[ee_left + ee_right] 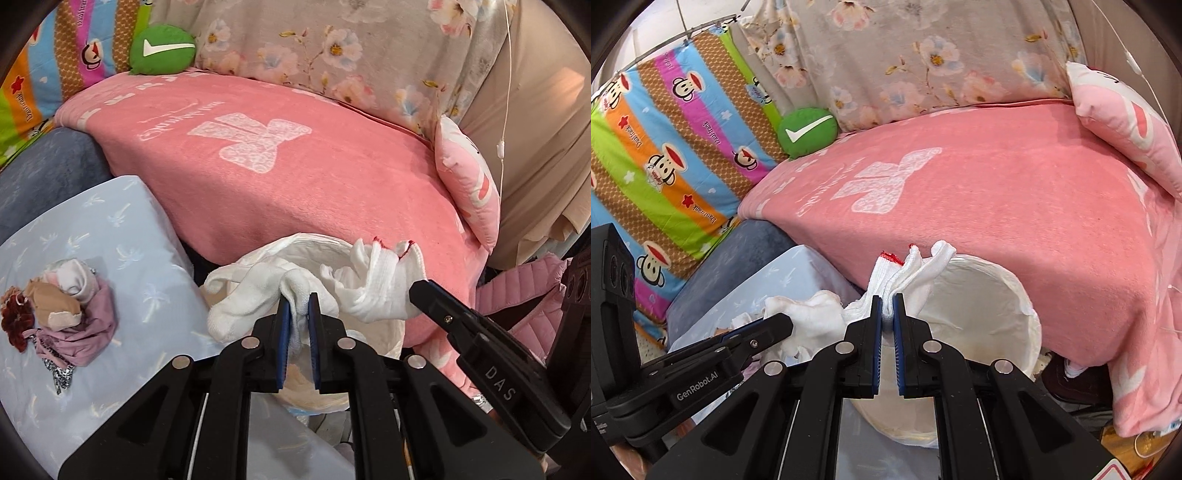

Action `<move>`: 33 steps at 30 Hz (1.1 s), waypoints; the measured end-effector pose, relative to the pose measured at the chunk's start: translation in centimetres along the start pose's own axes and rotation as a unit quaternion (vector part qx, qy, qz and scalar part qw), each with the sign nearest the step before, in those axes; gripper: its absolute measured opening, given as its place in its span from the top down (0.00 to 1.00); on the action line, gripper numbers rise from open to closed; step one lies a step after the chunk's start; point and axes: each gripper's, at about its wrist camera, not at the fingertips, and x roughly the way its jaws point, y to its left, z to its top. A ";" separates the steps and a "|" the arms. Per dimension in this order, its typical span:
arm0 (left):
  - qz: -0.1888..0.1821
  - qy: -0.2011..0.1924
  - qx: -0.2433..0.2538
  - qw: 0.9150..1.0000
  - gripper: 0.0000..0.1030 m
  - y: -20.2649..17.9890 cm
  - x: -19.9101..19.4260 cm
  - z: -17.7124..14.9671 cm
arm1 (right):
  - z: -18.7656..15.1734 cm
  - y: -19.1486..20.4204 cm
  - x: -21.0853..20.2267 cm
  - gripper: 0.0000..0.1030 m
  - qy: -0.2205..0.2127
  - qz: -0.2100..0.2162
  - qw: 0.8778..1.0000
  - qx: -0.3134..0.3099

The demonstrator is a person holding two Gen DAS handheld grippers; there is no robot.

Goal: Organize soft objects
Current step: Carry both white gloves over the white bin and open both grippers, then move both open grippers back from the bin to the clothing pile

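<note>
Both claws clamp a pair of white knitted socks with red cuff stitching [369, 291] above a round white fabric basket [982, 317], the left claw [298, 317] pinching the toe end, the right claw [886, 314] the cuffs. Pulling apart could tear a sock free of one grip. The pink fleece blanket [295, 184] crowds the basket's far rim; the pale blue pillow [122, 236] lies just beside.

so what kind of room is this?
Probably a home bedroom or living room: a pink blanket over a bed or sofa, a floral quilt behind, small pillows. Both grippers pinch white socks over a white basket.
</note>
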 end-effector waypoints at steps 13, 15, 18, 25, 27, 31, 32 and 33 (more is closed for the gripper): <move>0.034 -0.023 -0.011 0.999 0.34 -0.2 -0.4 0.2 | -0.1 -0.8 -0.4 0.82 -0.003 -0.001 1.000 0.006; 0.038 -0.023 -0.014 0.999 0.34 0.1 -0.5 0.1 | -0.2 -0.6 -0.4 0.82 -0.001 0.001 1.000 0.003; 0.043 -0.025 -0.015 0.999 0.34 0.3 -0.6 -0.1 | -0.4 -0.2 -0.2 0.80 0.002 0.004 1.000 0.000; 0.057 -0.030 -0.021 0.998 0.34 1.4 -1.3 -0.6 | -1.0 1.0 0.2 0.76 0.012 0.011 1.000 -0.016; 0.061 -0.030 -0.027 0.997 0.34 1.9 -1.4 -0.8 | -1.2 1.3 0.3 0.72 0.014 0.012 1.000 -0.019; 0.072 -0.031 -0.035 0.996 0.34 2.8 -1.7 -1.1 | -1.6 2.1 0.7 0.70 0.021 0.016 0.999 -0.028; 0.075 -0.032 -0.036 0.996 0.34 3.0 -1.7 -1.2 | -1.7 2.3 0.8 0.70 0.023 0.017 0.999 -0.030; 0.078 -0.032 -0.038 0.996 0.34 3.2 -1.8 -1.3 | -1.9 2.6 0.9 0.70 0.025 0.018 0.999 -0.034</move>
